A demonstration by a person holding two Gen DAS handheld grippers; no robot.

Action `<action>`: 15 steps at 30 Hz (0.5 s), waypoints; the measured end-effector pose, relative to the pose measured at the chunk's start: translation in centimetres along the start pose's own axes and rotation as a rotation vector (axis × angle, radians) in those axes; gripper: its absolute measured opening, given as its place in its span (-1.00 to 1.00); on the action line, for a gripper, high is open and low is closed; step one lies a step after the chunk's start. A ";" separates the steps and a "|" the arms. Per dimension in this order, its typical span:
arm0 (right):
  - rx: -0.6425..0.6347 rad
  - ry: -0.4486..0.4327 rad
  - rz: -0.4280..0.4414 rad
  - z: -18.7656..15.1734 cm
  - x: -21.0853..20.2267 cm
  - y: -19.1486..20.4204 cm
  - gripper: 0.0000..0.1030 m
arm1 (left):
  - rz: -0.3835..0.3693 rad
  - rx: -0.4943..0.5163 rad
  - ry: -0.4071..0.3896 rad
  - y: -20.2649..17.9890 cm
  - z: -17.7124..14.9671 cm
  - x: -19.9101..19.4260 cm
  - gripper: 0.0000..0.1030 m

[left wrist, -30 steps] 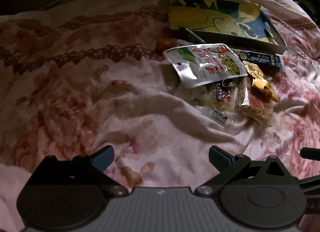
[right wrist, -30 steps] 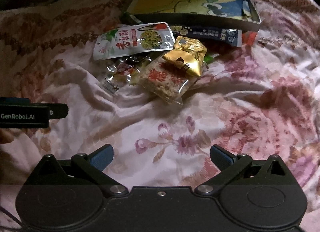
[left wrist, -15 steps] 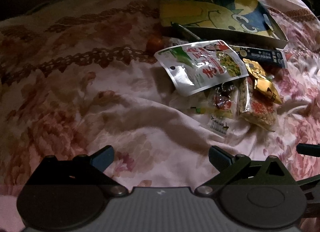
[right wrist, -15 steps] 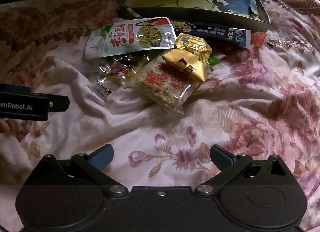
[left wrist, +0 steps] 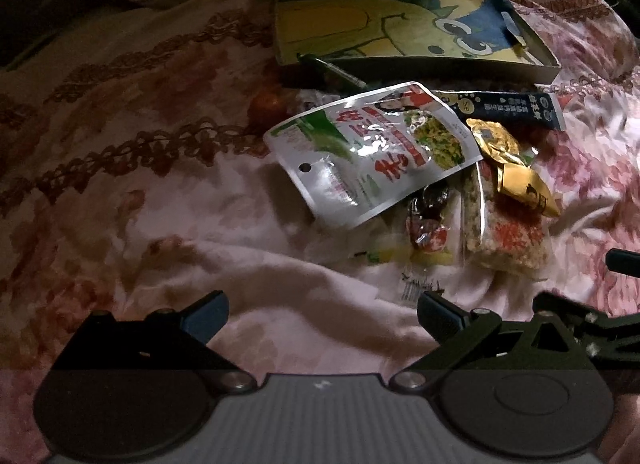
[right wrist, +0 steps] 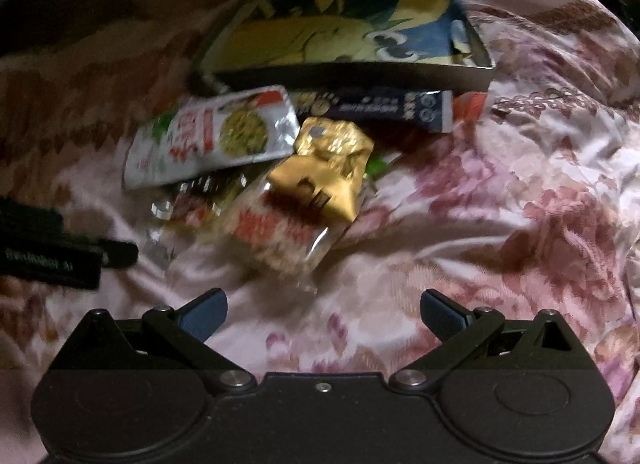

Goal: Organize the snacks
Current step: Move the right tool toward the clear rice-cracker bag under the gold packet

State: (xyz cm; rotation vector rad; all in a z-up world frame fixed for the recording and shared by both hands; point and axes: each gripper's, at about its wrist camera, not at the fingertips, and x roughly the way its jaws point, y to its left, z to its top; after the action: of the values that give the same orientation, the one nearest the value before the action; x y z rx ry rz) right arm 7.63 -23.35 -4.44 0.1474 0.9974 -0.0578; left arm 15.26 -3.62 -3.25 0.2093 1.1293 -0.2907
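my left gripper (left wrist: 322,314) hovers low over the bed, jaws spread wide and empty, blue ribbed pads (left wrist: 206,314) angled inward; my right gripper (right wrist: 322,312) hangs alongside, jaws equally wide with nothing between them. beneath lies a rumpled floral bedspread (left wrist: 120,192), pinkish and soft. just ahead sits the snack pile: a glossy silver pouch (left wrist: 372,152) overlapping a crinkly clear candy wrapper (left wrist: 426,232), a lumpy rice-cracker pack (right wrist: 280,232) under a shiny gold packet (right wrist: 328,172), and a dark blue stick pack (left wrist: 516,108). behind them rests a shallow tin tray (left wrist: 440,66) with a yellow cartoon print
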 end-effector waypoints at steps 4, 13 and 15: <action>0.043 -0.012 0.014 0.7 0.5 -0.4 0.99 | -0.019 -0.025 0.007 0.3 0.1 0.6 0.99; 0.075 -0.032 0.027 1.8 1.9 0.0 0.92 | -0.034 -0.047 -0.026 0.7 0.4 0.8 0.99; 0.075 -0.036 0.030 2.0 2.2 0.2 0.87 | -0.043 -0.037 -0.040 0.6 0.0 0.4 0.92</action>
State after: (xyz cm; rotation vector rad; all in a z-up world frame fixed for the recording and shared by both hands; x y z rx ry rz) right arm 10.55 -23.41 -5.22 0.2294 0.9575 -0.0702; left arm 15.67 -3.10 -3.62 0.1466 1.0992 -0.3107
